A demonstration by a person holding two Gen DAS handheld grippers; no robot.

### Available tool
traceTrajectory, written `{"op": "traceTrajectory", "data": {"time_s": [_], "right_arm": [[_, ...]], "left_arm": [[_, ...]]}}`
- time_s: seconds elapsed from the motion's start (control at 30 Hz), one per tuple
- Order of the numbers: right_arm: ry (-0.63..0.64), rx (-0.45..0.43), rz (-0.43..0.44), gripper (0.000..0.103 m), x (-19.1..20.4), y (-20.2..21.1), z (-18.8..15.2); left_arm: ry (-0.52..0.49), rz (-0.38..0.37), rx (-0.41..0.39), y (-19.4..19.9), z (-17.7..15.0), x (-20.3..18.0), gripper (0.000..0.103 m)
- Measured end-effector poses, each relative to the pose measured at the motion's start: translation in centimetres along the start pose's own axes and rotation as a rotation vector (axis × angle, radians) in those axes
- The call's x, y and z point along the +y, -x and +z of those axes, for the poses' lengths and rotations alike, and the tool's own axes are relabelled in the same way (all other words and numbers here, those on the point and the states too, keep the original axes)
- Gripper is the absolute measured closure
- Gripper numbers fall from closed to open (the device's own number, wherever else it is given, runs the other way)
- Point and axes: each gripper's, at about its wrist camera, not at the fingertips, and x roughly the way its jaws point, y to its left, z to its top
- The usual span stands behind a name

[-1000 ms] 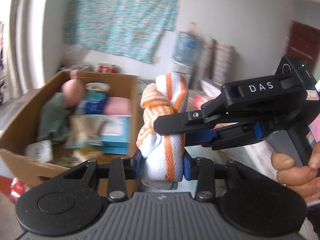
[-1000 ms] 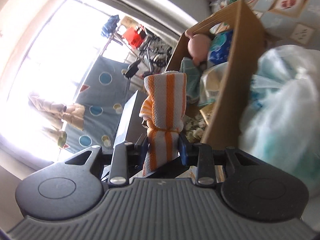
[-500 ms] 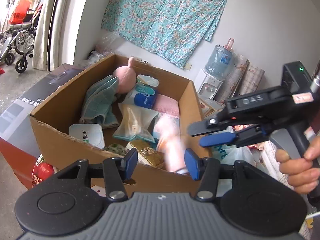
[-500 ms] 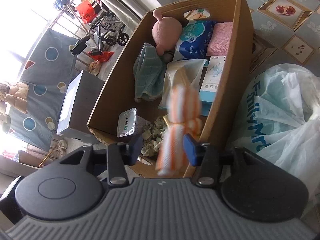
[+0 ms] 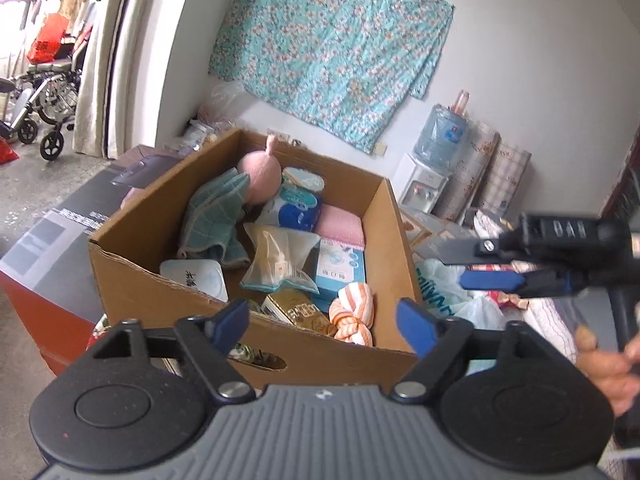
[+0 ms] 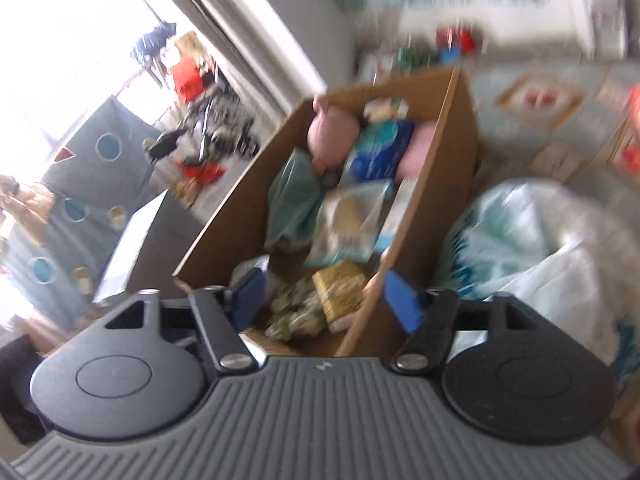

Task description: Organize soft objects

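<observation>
The orange-and-white striped knotted towel point(image 5: 354, 312) lies loose in the near right corner of the cardboard box point(image 5: 160, 292), beside a gold packet point(image 5: 300, 312). My left gripper point(image 5: 322, 326) hangs over the box's near wall, its jaws opening wide with nothing between them. My right gripper point(image 5: 454, 266) hovers to the right of the box, held by a hand point(image 5: 608, 368). In the blurred right wrist view the right gripper point(image 6: 326, 300) is also opening and empty above the box point(image 6: 436, 200); the towel is not clear there.
The box also holds a pink plush point(image 5: 260, 176), a teal cloth point(image 5: 212, 216), a blue tissue pack point(image 5: 298, 210), a pink towel point(image 5: 340, 222) and a clear bag point(image 5: 276, 260). A white plastic bag point(image 6: 540, 248) sits right of it, a grey carton point(image 5: 48, 248) left.
A second ago both grippers were shut on the striped towel, held up in the air. Both then opened, the towel dropped, and it now rests in the box. The right gripper drew away.
</observation>
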Motion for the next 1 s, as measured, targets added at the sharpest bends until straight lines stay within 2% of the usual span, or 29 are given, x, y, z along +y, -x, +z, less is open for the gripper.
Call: {"op": "traceTrajectory", "data": {"time_s": [0.13, 0.27, 0.4, 0.5, 0.6, 0.67, 0.8, 1.0], "right_arm": [[0.062, -0.09, -0.084, 0.017, 0.6, 2.1, -2.3], [0.07, -0.158, -0.175, 0.001, 0.3, 4.1, -4.4], [0.091, -0.182, -0.285, 0.001, 0.1, 5.5, -6.0], [0.133, -0.181, -0.367, 0.001, 0.2, 6.2, -6.8], [0.187, -0.188, -0.405, 0.001, 0.4, 7.0, -7.5], [0.198, -0.187, -0.421, 0.001, 0.5, 7.5, -7.8], [0.168, -0.177, -0.436, 0.001, 0.7, 8.0, -8.0], [0.145, -0.13, -0.414, 0.001, 1.2, 7.5, -8.3]], "left_arm": [[-0.001, 0.089, -0.029, 1.6, 0.3, -0.8, 0.0], [-0.033, 0.208, -0.032, 2.7, 0.4, -2.0, 0.0], [-0.048, 0.337, -0.004, 3.0, 0.2, -3.1, 0.0], [-0.086, 0.385, 0.005, 3.0, -0.2, -3.9, 0.0], [-0.124, 0.437, 0.012, 2.6, -0.4, -4.6, 0.0], [-0.154, 0.436, 0.019, 2.1, -0.4, -5.1, 0.0], [-0.221, 0.367, 0.042, 1.2, -0.8, -6.1, 0.0], [-0.235, 0.33, 0.047, 0.6, -1.7, -7.8, 0.0]]}}
